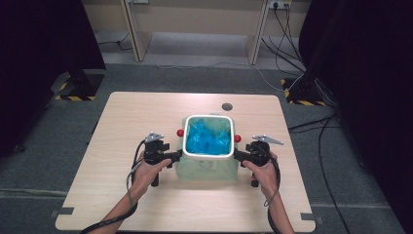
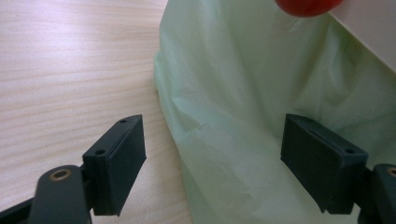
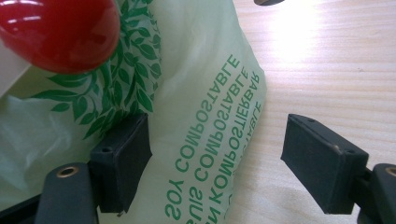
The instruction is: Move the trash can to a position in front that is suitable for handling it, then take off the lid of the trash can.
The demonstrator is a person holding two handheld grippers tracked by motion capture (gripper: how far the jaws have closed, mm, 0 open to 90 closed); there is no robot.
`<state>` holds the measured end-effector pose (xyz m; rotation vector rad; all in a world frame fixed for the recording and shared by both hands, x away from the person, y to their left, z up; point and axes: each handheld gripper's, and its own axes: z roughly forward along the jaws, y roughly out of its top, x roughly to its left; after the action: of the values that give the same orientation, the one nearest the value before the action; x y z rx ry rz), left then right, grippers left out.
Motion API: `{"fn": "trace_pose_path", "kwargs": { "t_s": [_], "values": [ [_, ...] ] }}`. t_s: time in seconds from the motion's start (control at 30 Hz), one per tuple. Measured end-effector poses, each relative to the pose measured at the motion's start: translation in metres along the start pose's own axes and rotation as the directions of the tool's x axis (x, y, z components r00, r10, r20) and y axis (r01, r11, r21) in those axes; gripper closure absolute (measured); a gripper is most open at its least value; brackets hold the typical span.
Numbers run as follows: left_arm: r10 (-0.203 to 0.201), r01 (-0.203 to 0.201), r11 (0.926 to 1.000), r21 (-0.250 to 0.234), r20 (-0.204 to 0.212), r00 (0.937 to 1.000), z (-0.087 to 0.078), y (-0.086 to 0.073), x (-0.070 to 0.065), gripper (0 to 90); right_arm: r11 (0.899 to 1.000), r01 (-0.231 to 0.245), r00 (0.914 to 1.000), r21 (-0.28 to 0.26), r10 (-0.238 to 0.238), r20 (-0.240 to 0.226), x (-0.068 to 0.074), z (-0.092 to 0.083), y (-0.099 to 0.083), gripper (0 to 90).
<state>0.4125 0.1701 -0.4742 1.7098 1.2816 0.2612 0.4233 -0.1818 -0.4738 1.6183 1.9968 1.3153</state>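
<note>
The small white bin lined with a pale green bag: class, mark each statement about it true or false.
1. The pale green compostable plastic bag hangs over the outside of the small white bin. True.
2. Crumpled blue material lies inside the bin. True.
3. The right tool is shut. False: its jaws stand open beside the bag.
4. The red round knobs are on the bin's front. False: one sits on each side.
5. The left tool grips a knob. False: open at the bag.

Light wooden table [image 1: 146, 122] with a bag-lined white bin [image 1: 208, 155] at its centre
</note>
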Motion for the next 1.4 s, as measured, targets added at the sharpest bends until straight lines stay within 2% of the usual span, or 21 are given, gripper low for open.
{"fn": "trace_pose_path", "kwargs": {
  "t_s": [0.5, 0.6, 0.73, 0.9, 1.1, 1.4],
  "values": [
    [-0.010, 0.010, 0.9999, 0.003, 0.006, 0.9999, -0.011, -0.006, 0.008, 20.7, 1.000, 0.006, 0.9996, 0.002, -0.006, -0.027, 0.008, 0.007, -0.001, 23.1],
    [-0.013, 0.013, 0.9999, -0.005, 0.010, 0.9999, -0.013, -0.007, 0.009, 17.9, 1.000, 0.008, 0.9994, 0.008, -0.008, -0.035, 0.006, 0.007, -0.001, 18.7],
    [-0.004, 0.004, 1.0000, -0.007, 0.003, 1.0000, -0.018, -0.014, 0.012, 17.7, 1.000, 0.001, 0.9997, 0.005, -0.001, -0.025, 0.000, 0.002, -0.001, 18.3],
    [0.037, -0.037, 0.9993, 0.007, -0.013, 0.9992, -0.023, -0.023, 0.012, 17.7, 1.000, 0.008, 0.9999, 0.008, -0.008, -0.008, -0.003, 0.000, -0.003, 18.2],
    [0.105, -0.105, 0.9943, 0.020, -0.017, 0.9943, -0.033, -0.029, 0.009, 17.7, 1.000, -0.002, 1.0000, 0.004, 0.002, 0.002, -0.008, -0.004, -0.004, 18.0],
    [0.129, -0.129, 0.9917, -0.002, 0.020, 0.9915, -0.046, -0.029, 0.003, 16.5, 1.000, -0.018, 0.9998, -0.024, 0.018, 0.007, -0.014, -0.012, 0.003, 18.0]
  ]
}}
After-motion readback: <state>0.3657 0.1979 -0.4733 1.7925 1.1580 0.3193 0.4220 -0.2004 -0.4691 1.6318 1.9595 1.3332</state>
